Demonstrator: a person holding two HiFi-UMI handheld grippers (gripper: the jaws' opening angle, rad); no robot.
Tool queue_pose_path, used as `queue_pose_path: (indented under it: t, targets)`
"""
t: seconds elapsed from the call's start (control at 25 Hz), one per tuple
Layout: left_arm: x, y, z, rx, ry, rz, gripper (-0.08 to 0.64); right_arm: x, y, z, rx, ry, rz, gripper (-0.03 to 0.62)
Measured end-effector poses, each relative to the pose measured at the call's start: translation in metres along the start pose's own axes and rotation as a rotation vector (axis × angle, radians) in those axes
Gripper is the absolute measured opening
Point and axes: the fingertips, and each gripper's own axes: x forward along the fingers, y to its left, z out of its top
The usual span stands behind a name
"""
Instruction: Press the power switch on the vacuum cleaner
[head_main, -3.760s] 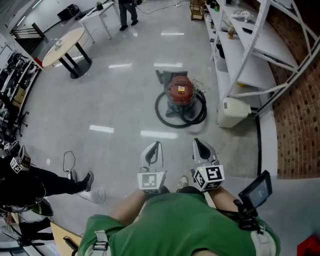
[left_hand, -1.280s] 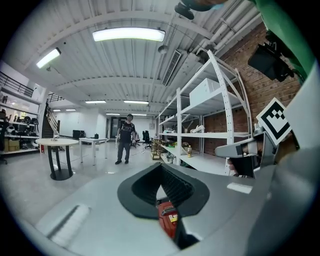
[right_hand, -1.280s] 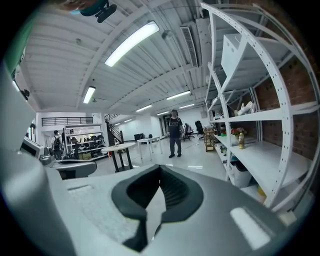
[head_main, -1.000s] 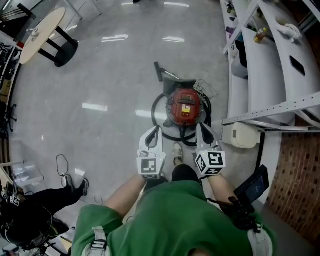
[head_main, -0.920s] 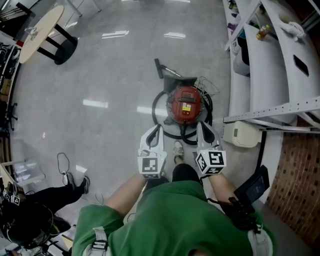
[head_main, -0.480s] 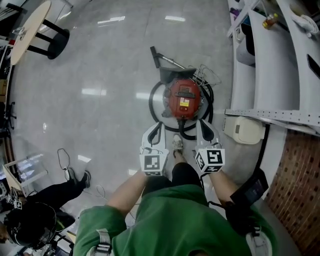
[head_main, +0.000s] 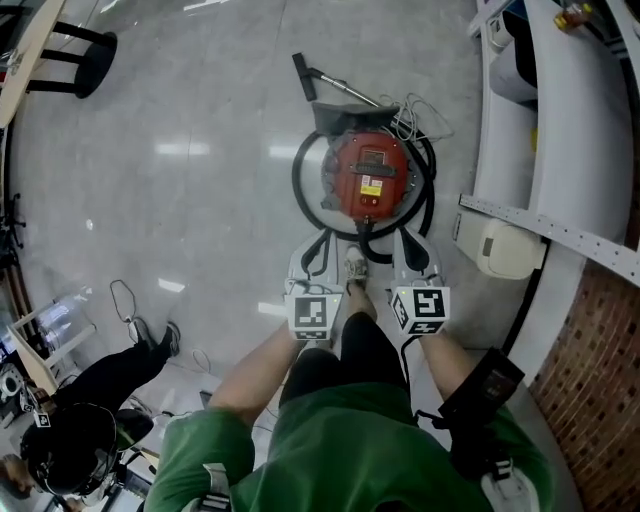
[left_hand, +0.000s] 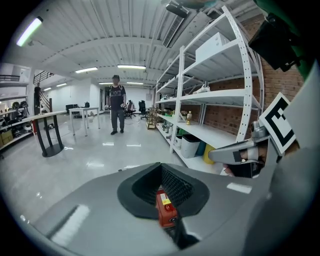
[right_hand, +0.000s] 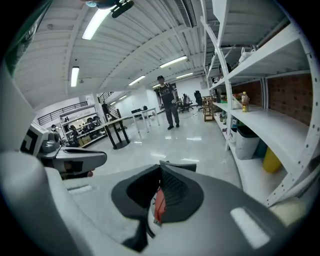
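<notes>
The vacuum cleaner (head_main: 369, 180) is a red drum with a yellow label. It stands on the glossy floor, ringed by its black hose (head_main: 300, 190). In the head view my left gripper (head_main: 316, 246) and right gripper (head_main: 406, 240) are held side by side just short of the drum, both shut and holding nothing. Through the narrow slit between the left gripper's (left_hand: 161, 167) jaws a strip of the red vacuum cleaner (left_hand: 165, 210) shows. The right gripper (right_hand: 160, 166) shows the vacuum cleaner (right_hand: 158, 206) the same way. No switch can be made out.
White shelving (head_main: 560, 120) runs along the right, with a white box (head_main: 505, 248) on the floor at its foot. The wand and floor nozzle (head_main: 303, 75) lie beyond the drum. My shoe (head_main: 355, 268) is between the grippers. A person (head_main: 100, 385) crouches at the lower left; another person (left_hand: 116, 102) stands far off.
I have walked up to the vacuum cleaner. It has gone from mid-floor to right in front of both grippers. The grippers kept their side-by-side pose and stayed shut.
</notes>
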Motion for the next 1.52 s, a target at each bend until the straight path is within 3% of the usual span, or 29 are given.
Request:
queue_pose_path:
  t: [1.0, 1.52]
  targets:
    - [0.126, -0.023, -0.164, 0.01, 0.233, -0.107, 0.006, 0.11, -0.053, -0.155, 0.048, 0.206, 0.021, 0.003]
    - [0.178, -0.03, -0.231, 0.009, 0.319, -0.168, 0.008, 0.155, -0.06, -0.209, 0.043, 0.292, 0.062, 0.003]
